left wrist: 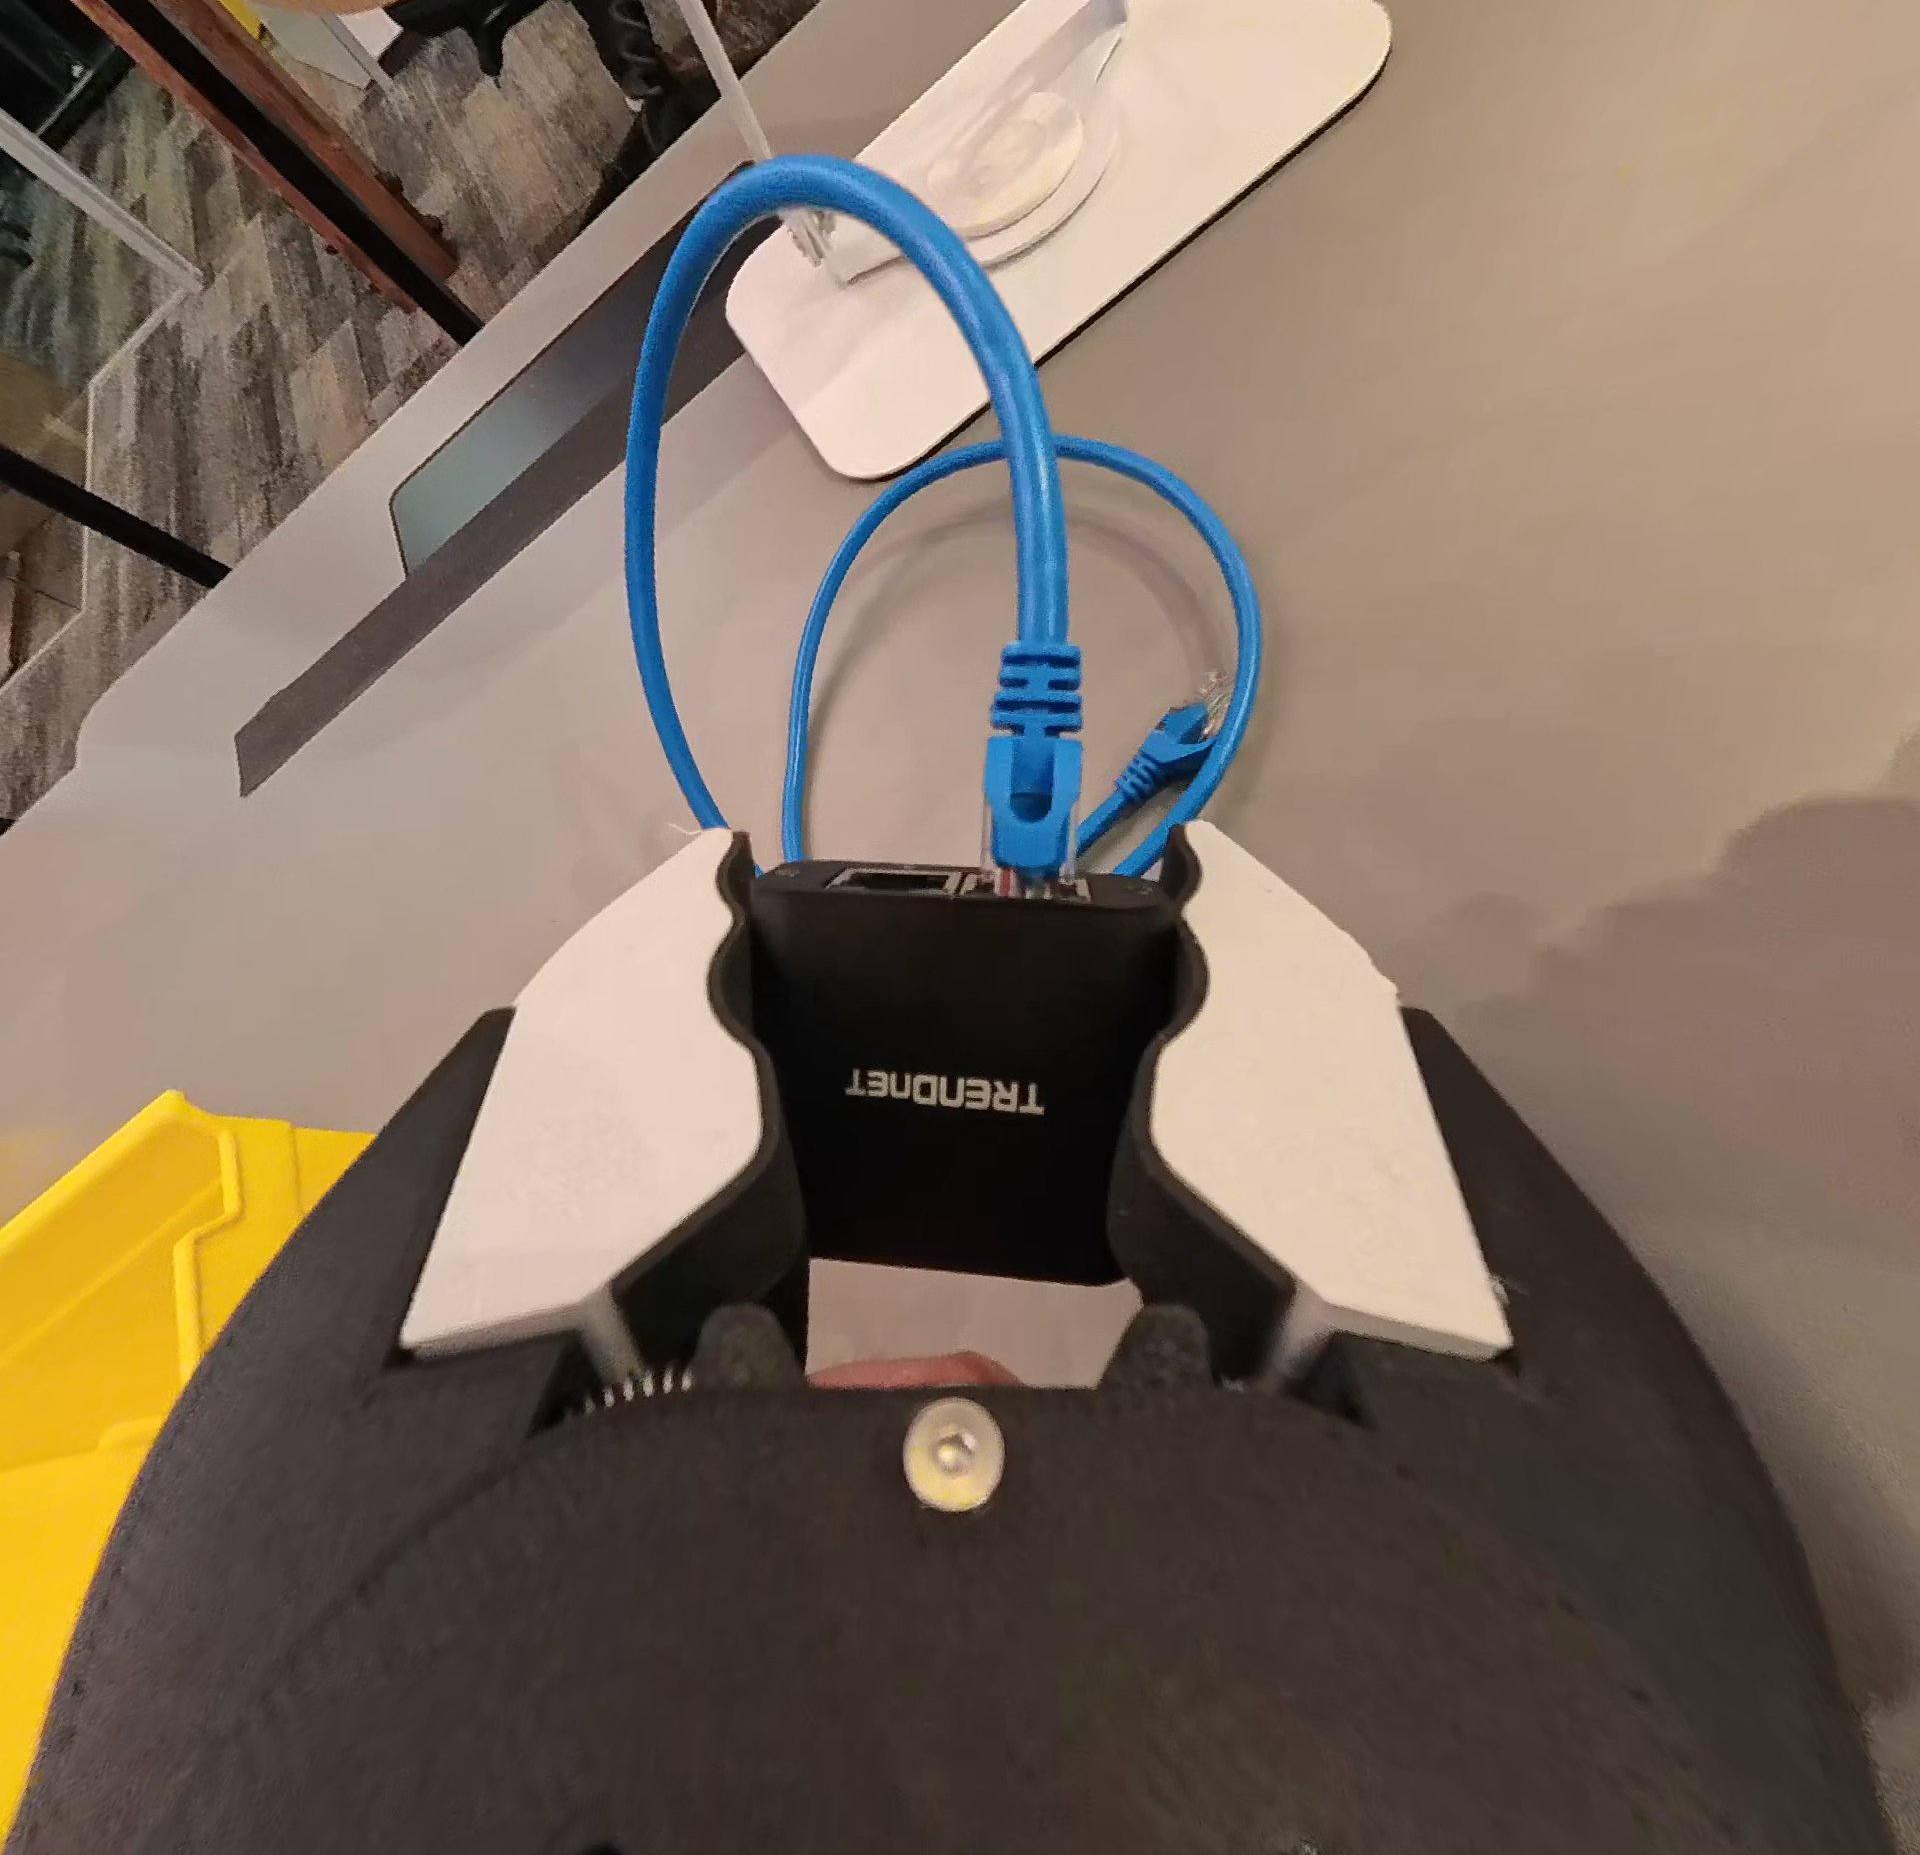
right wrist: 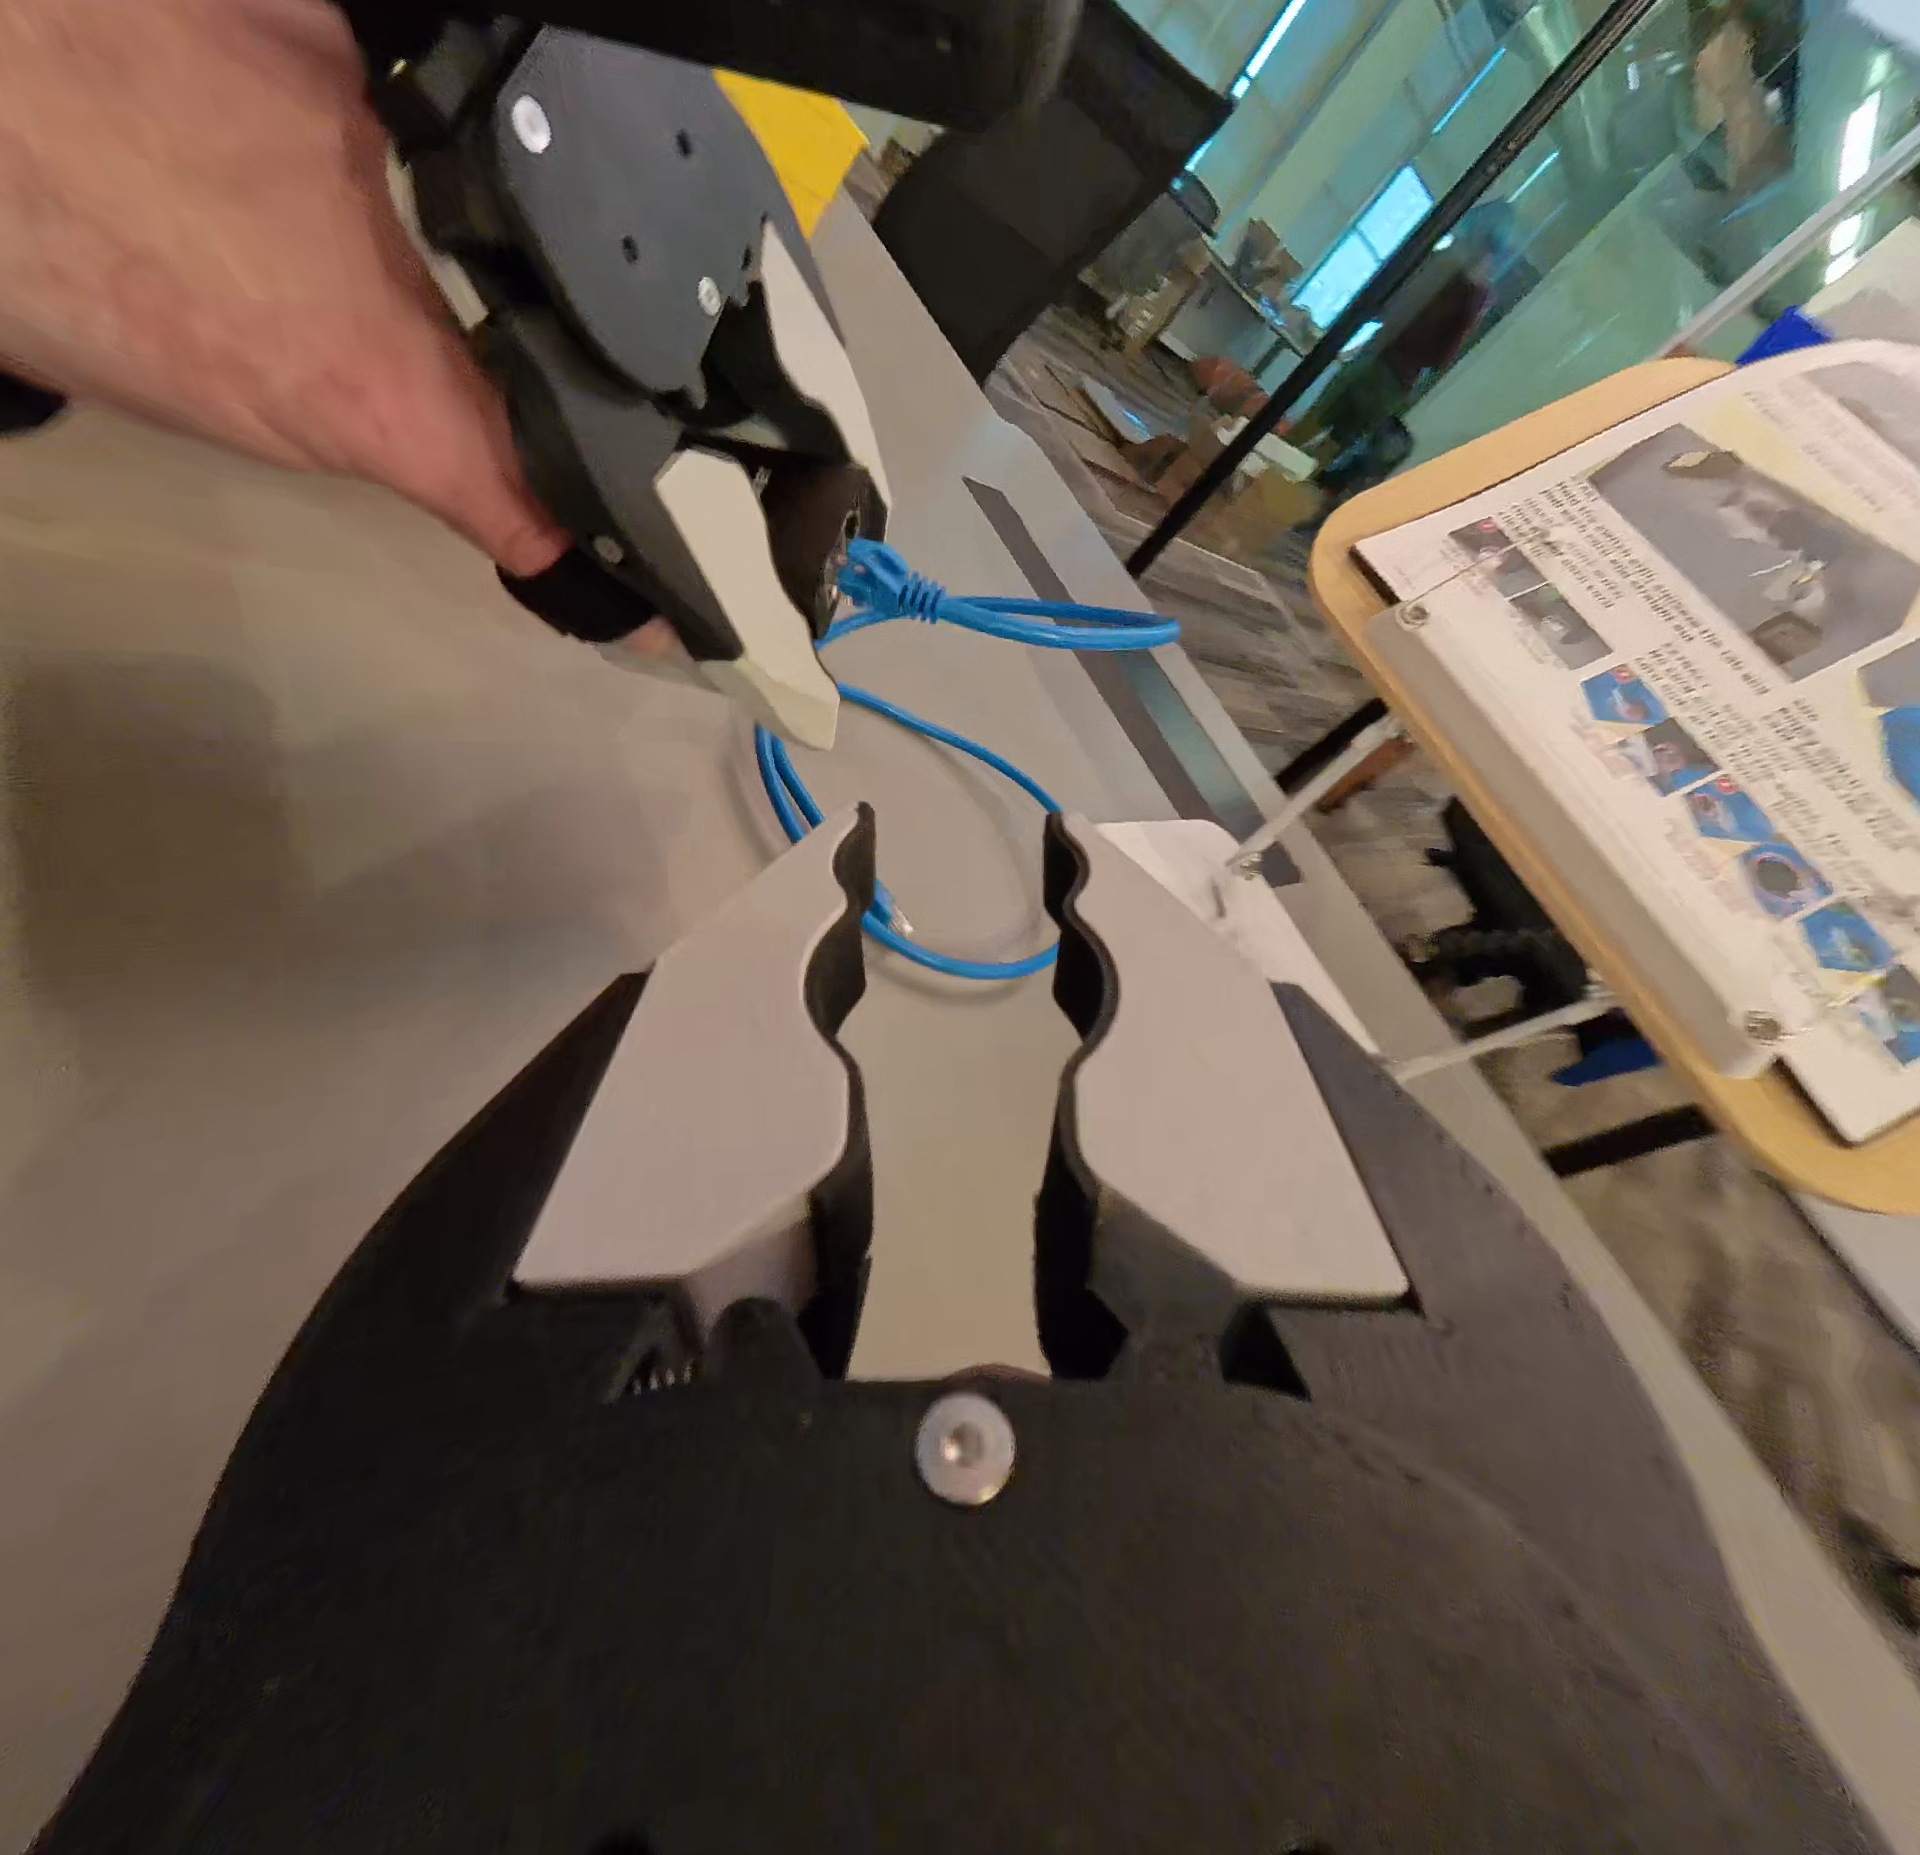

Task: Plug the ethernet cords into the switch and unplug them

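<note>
My left gripper is shut on a small black switch and holds it above the grey table. A blue ethernet cord arches up from the switch, and its plug sits in a port on the front face. The port to its left is empty. A second blue cord lies looped on the table, its free plug unplugged. My right gripper is open and empty, just above that loose cord and its plug. The left gripper shows there too, with the plugged cord.
A yellow bin stands at the left. A white stand base sits at the back of the table. A wooden board with printed instruction pages stands to the right, past the table edge. A person's hand holds the left gripper.
</note>
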Tool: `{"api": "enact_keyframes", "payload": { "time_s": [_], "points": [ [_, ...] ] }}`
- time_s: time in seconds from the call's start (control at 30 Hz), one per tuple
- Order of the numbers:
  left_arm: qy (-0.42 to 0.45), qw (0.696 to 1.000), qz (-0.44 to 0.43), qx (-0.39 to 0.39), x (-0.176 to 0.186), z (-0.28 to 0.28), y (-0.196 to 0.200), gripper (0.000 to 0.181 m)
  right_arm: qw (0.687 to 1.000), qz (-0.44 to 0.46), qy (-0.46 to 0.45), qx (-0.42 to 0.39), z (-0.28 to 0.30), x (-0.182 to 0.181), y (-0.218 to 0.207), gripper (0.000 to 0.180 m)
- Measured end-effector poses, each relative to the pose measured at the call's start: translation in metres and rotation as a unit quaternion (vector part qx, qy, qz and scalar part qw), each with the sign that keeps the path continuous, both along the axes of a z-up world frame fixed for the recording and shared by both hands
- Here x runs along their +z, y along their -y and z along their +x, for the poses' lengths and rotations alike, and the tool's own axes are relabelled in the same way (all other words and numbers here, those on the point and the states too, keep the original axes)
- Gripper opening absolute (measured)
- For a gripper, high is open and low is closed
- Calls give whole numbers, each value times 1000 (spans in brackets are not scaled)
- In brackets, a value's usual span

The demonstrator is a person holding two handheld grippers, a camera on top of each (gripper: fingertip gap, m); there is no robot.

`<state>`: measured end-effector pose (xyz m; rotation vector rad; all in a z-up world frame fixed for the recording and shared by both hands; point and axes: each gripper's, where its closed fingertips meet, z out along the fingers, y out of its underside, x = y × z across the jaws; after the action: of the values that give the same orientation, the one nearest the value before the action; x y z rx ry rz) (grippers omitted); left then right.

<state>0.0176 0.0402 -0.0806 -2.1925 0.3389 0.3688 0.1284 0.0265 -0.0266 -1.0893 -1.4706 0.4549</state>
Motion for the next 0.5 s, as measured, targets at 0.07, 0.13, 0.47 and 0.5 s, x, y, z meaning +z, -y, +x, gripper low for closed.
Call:
{"api": "enact_keyframes", "payload": {
  "time_s": [0.07,0.13,0.47,0.5],
  "points": [
    [15,1000,6,-10,3,4,2,74,998,-58,-18,25,-4,6,-1,28],
    [3,1000,11,-13,7,4,3,74,987,-144,-36,58,-9,11,0,28],
    [-5,999,27,-46,16,18,7,74,834,-528,-14,161,-36,-5,9,36],
    [-9,998,28,-50,15,20,6,74,821,-547,-14,160,-40,-6,10,36]
  ]
}}
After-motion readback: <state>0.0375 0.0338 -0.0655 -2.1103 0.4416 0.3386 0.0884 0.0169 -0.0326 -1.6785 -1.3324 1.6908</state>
